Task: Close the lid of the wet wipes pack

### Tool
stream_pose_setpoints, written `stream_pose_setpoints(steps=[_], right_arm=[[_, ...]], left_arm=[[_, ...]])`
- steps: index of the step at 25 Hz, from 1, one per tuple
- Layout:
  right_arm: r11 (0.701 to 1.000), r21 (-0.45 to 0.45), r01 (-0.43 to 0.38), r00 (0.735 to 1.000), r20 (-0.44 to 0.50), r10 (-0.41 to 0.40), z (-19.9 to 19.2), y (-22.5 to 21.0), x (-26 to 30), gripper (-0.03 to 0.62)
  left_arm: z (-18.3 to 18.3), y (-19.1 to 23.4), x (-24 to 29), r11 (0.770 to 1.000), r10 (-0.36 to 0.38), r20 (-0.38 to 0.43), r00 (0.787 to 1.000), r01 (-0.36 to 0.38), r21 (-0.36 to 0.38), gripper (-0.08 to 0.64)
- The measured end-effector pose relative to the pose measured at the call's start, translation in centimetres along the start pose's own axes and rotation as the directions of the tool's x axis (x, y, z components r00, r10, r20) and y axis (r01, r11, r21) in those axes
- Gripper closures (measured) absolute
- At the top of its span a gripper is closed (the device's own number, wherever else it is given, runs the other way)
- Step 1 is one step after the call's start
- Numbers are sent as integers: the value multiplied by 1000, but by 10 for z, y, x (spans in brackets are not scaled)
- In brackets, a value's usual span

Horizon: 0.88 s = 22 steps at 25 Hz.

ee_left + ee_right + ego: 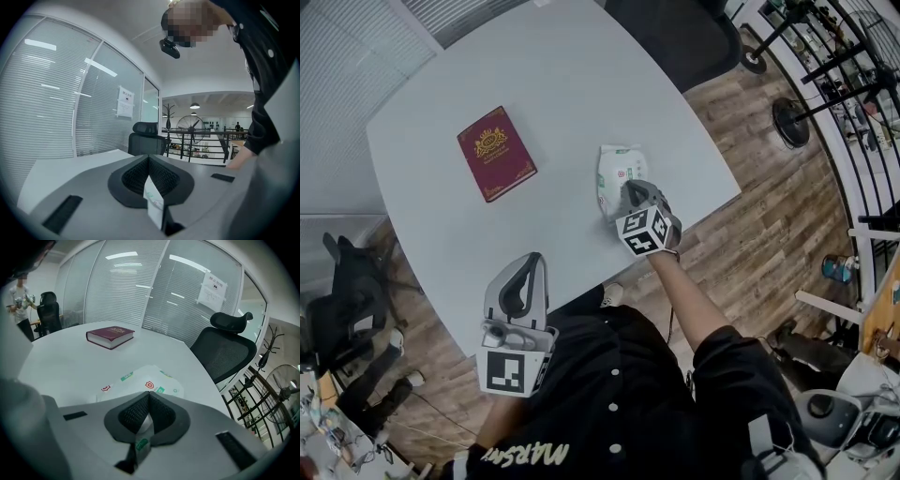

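Note:
The white wet wipes pack (617,167) with green and red print lies flat on the white table (562,84), near its right edge. My right gripper (628,192) is shut, and its tips rest down on the near end of the pack. In the right gripper view the pack (140,378) shows just beyond the closed tips of the right gripper (149,393); the lid itself is hidden under them. My left gripper (528,267) is shut and empty at the table's front edge, far from the pack. The left gripper view looks level across the table past the left gripper (148,157).
A dark red book (495,153) with gold print lies on the table left of the pack, also seen as the book (110,336) in the right gripper view. A black office chair (675,33) stands at the far side. The table edge (712,202) runs just right of the pack.

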State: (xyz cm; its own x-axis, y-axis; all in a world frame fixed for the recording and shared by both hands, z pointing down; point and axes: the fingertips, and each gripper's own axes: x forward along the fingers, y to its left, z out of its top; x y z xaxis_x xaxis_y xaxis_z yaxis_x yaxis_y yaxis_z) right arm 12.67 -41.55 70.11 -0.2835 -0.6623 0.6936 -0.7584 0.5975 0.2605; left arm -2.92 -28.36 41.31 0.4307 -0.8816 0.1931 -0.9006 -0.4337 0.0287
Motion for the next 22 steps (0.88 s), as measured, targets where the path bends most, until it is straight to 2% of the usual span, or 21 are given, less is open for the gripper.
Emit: stream_pose_setpoints(steps=[7,13,17,22], right_arm=[[1000,6,-12,1000,-2,12,-1,0,5,565],[977,172,-126,991,-19,131,-4,-7,4,563],[978,170,-118,991,81,105,8,-25,-22,563],[989,129,-77,987,153,57,23,-39,-58,563]], left_arm=[[3,2,3,1000,0,7,1000,0,7,552],[11,-1,1,1000,-2,40,999,1,13,552],[18,-5,0,1000,-12,65,998,10,22,552],[26,-7,-3,999,-25,93,995,22,30,552]])
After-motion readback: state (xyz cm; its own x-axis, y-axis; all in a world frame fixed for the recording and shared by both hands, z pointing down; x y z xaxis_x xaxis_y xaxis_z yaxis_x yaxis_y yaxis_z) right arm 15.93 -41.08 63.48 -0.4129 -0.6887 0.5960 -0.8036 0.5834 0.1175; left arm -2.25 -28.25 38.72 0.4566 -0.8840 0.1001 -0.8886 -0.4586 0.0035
